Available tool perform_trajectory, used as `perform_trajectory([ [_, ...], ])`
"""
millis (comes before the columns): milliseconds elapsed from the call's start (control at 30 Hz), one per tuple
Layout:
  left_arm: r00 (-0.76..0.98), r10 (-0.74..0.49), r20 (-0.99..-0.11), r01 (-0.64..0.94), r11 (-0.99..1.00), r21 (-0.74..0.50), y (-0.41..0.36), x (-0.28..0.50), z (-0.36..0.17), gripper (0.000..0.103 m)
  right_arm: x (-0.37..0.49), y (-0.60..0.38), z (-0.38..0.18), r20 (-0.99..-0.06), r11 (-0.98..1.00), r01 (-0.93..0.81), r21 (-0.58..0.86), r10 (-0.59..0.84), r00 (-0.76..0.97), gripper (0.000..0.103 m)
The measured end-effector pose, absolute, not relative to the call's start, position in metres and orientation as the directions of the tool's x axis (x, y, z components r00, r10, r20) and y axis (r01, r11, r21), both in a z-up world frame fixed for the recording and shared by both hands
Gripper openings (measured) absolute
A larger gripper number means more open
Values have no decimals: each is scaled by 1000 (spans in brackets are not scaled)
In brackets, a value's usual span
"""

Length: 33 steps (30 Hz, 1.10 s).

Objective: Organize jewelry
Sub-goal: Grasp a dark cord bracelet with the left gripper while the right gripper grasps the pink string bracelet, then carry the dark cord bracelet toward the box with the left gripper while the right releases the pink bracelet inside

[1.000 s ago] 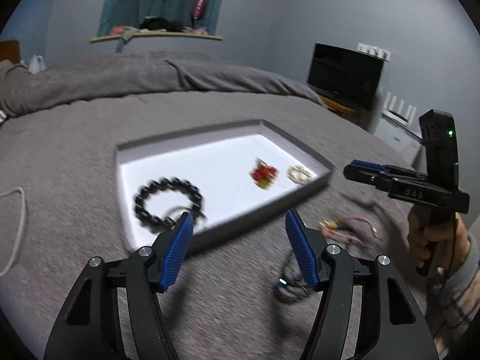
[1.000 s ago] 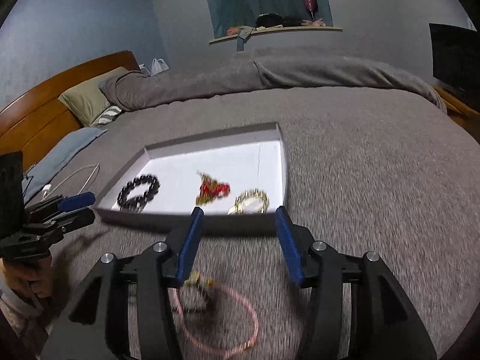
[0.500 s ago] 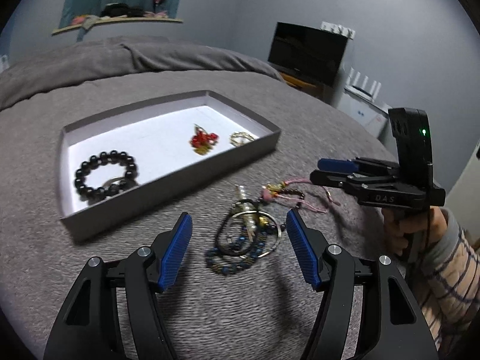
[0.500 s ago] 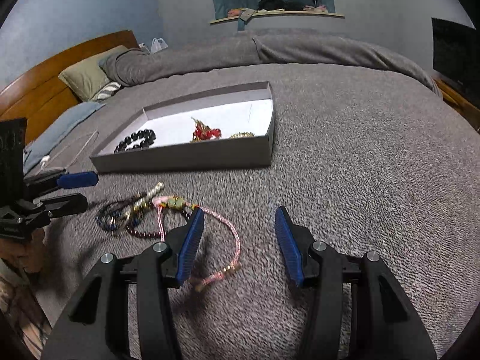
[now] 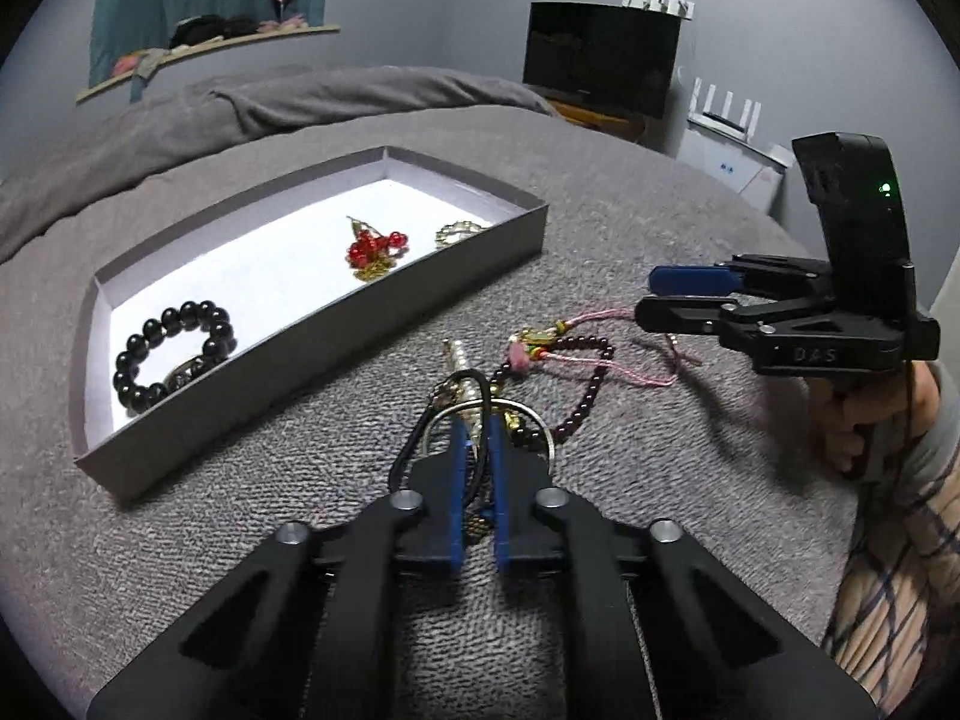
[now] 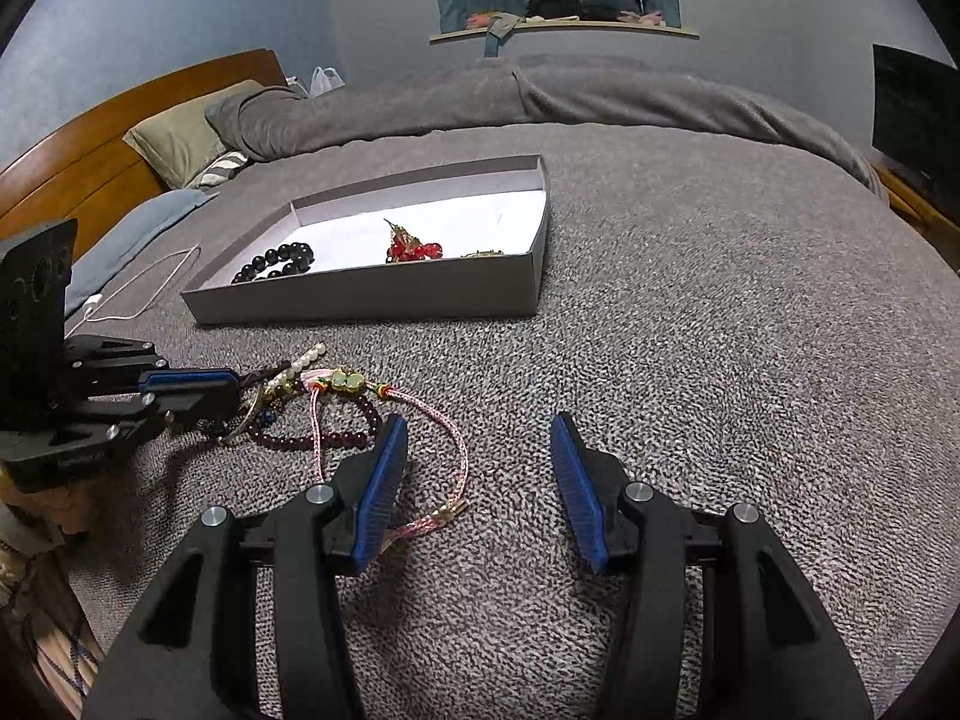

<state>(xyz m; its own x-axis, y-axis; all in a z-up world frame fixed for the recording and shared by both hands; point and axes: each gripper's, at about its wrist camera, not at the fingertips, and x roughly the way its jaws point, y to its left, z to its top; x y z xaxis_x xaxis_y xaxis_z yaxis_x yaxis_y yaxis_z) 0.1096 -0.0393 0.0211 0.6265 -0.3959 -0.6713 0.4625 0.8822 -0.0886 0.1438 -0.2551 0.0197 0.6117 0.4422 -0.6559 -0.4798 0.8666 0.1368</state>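
Observation:
A grey tray (image 5: 312,336) (image 6: 372,300) with a white floor lies on the grey bed cover. In it lie a black bead bracelet (image 5: 171,354) (image 6: 276,261), a red bead ornament (image 5: 372,247) (image 6: 411,249) and a small gold piece (image 5: 459,232). In front of the tray lies a tangle of jewelry: a pearl-tipped necklace with a black cord and metal ring (image 5: 462,387) (image 6: 282,378), a dark red bead bracelet (image 5: 585,384) (image 6: 324,435) and a pink cord bracelet (image 5: 600,324) (image 6: 447,444). My left gripper (image 5: 477,426) (image 6: 231,390) is shut on the necklace. My right gripper (image 6: 474,429) (image 5: 651,294) is open and empty beside the pink cord.
A bunched duvet (image 6: 540,96) and pillows (image 6: 180,138) lie at the head of the bed by a wooden headboard (image 6: 90,132). A white cable (image 6: 150,288) runs left of the tray. A dark screen (image 5: 600,63) stands beyond the bed.
My left gripper has moved down over the tangle and closed on the necklace. My right gripper has stayed open and dropped a little closer to the pink cord bracelet.

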Motion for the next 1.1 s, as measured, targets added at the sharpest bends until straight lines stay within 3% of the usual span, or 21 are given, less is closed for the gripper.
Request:
perform_trajectory([
  [233, 702, -378, -603, 403, 910, -102, -14, 107, 43, 4, 145, -250, 16, -671, 863, -489, 124, 436, 600, 48],
  [400, 730, -346, -589, 353, 929, -109, 10, 110, 53, 4, 146, -247, 13, -686, 863, -493, 112, 426, 590, 20],
  [533, 739, -334, -586, 320, 938, -131, 28, 111, 56, 4, 146, -241, 11, -697, 860, -503, 88, 414, 585, 19],
  [667, 743, -328, -584, 312, 941, -131, 33, 108, 56, 4, 145, -239, 11, -693, 859, -507, 73, 409, 593, 4],
  [1100, 771, -332, -544, 302, 942, -147, 43, 105, 69, 4, 135, -269, 57, -494, 882, -454, 129, 454, 742, 3],
])
